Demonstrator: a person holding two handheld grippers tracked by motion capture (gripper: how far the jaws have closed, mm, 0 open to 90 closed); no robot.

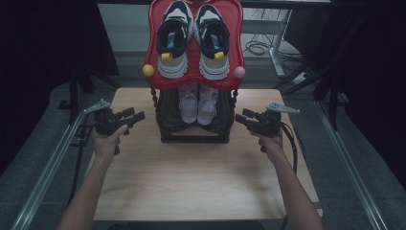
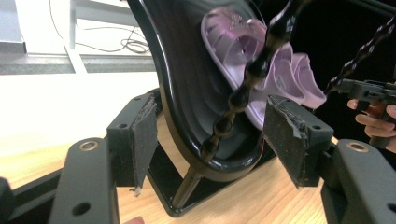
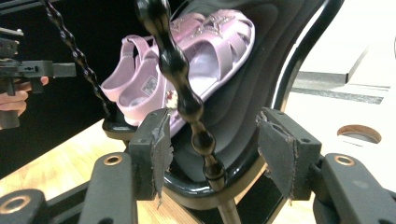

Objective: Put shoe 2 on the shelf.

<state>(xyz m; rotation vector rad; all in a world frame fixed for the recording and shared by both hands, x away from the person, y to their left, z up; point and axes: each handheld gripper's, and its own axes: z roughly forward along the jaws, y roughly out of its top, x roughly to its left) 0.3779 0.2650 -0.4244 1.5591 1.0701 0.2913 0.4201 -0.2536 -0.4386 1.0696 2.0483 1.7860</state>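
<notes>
A two-tier shoe rack stands at the back middle of the wooden table [image 1: 201, 177]. Its red upper tray [image 1: 193, 62] carries a pair of white and navy sneakers [image 1: 174, 38]. The black lower tray [image 1: 168, 115] holds a pair of lilac sandals [image 1: 197, 104]. My left gripper [image 1: 139, 116] is level with the lower tray at its left side, jaws open. In the left gripper view the tray rim [image 2: 187, 116] and a beaded black post [image 2: 243, 93] lie between the open pads, untouched. My right gripper [image 1: 238, 117] mirrors it on the right, open around the other post [image 3: 180, 79].
A yellow ball [image 1: 148, 70] and a pink ball [image 1: 239, 72] cap the red tray's front corners. The rack's black base [image 1: 194, 139] rests on the table. Metal rails [image 1: 43, 177] run along both table sides. Cables [image 1: 258, 48] lie on the floor behind.
</notes>
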